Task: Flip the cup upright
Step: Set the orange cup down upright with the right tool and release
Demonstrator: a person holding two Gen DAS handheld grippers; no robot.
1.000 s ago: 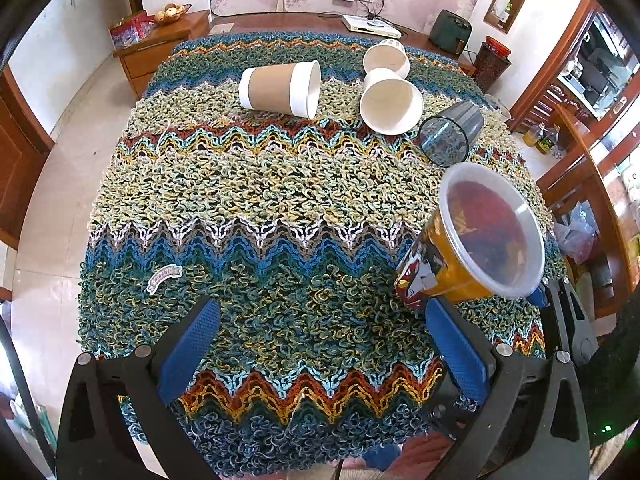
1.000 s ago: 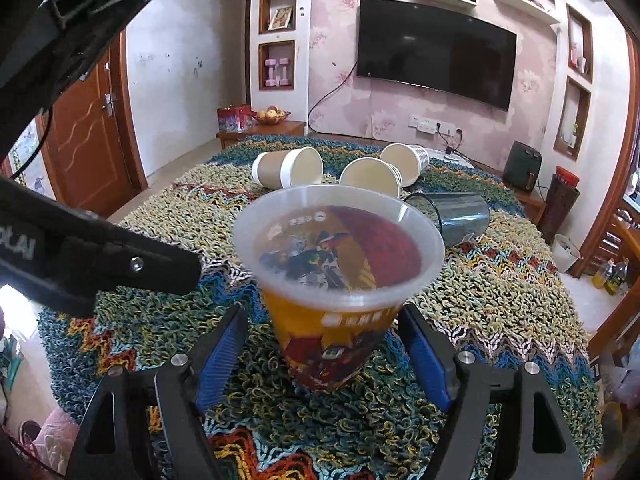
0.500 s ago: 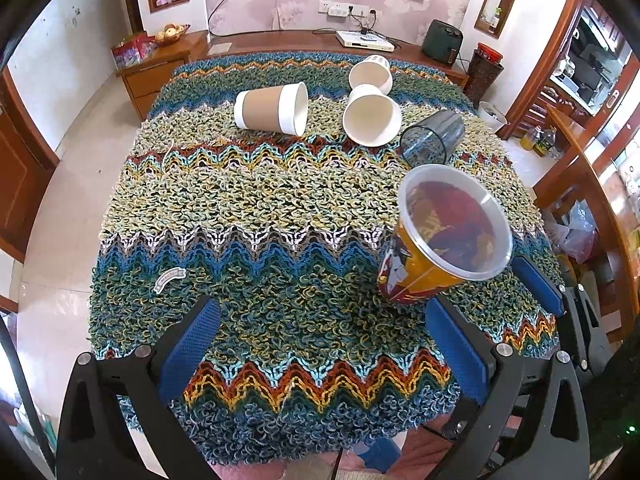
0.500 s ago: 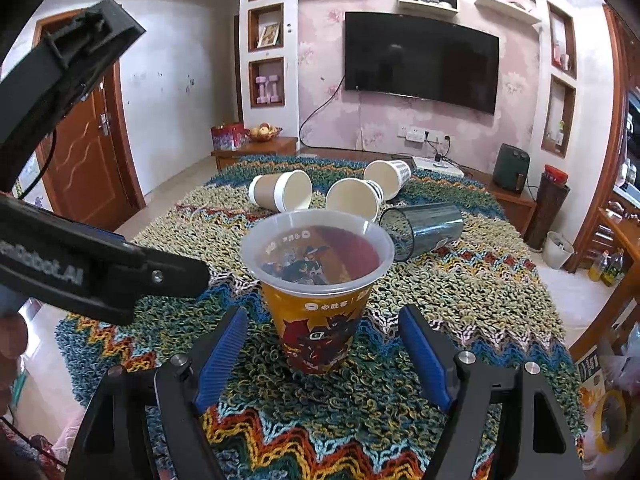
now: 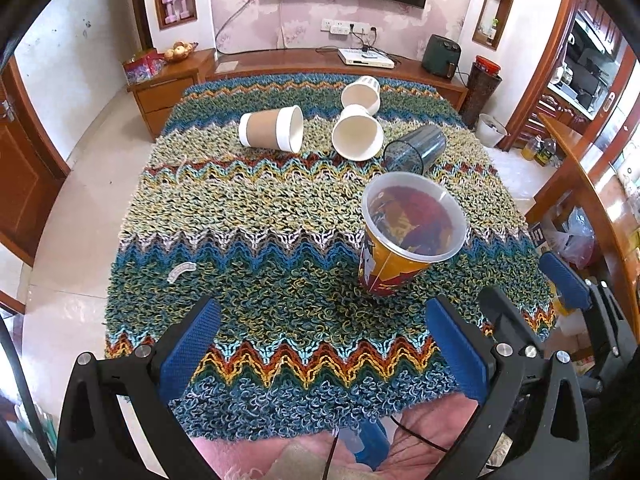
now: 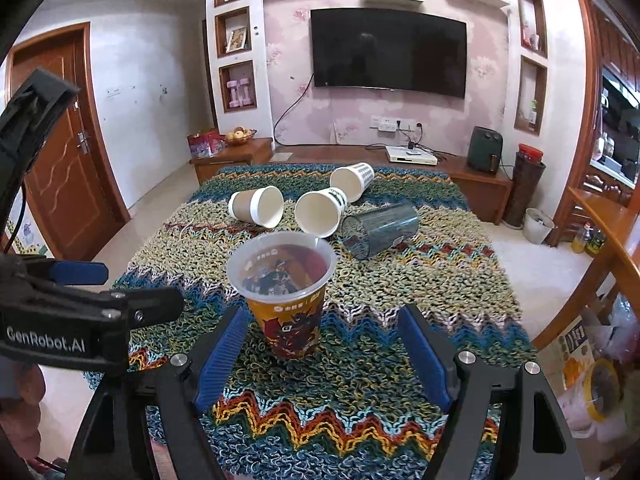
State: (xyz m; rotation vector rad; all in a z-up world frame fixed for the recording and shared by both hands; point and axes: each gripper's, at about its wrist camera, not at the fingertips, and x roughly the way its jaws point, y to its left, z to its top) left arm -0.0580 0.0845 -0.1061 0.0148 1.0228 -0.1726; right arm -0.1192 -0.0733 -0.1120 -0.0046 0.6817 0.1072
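From the left wrist camera, the left gripper (image 5: 324, 344) is hovering over the near edge of the zigzag knitted cloth (image 5: 256, 208) with its blue pads spread wide and nothing sitting between them. The printed plastic cup (image 5: 404, 240) is standing upright on the cloth, ahead and to the right of those pads, its clear rim facing up. Beyond it, four cups are lying on their sides: a brown-sleeved paper cup (image 5: 272, 130), a white paper cup (image 5: 357, 133), a second white cup (image 5: 361, 90) behind that one, and a dark translucent tumbler (image 5: 416, 148) just to their right. A small white label (image 5: 181, 271) is lying on the cloth at the left. The right gripper (image 5: 560, 300) is showing at the right edge, though only partly, so its pads are hard to read here.

From the right wrist camera, the right gripper (image 6: 322, 354) is holding its fingers wide apart, gripping nothing. The printed plastic cup (image 6: 286, 292) is standing between and just beyond the fingertips, seemingly clear of both pads. The left gripper (image 6: 80, 292) is reaching in from the left side, well apart from the cup. The four tipped cups are lying farther back, mouths turned this way.
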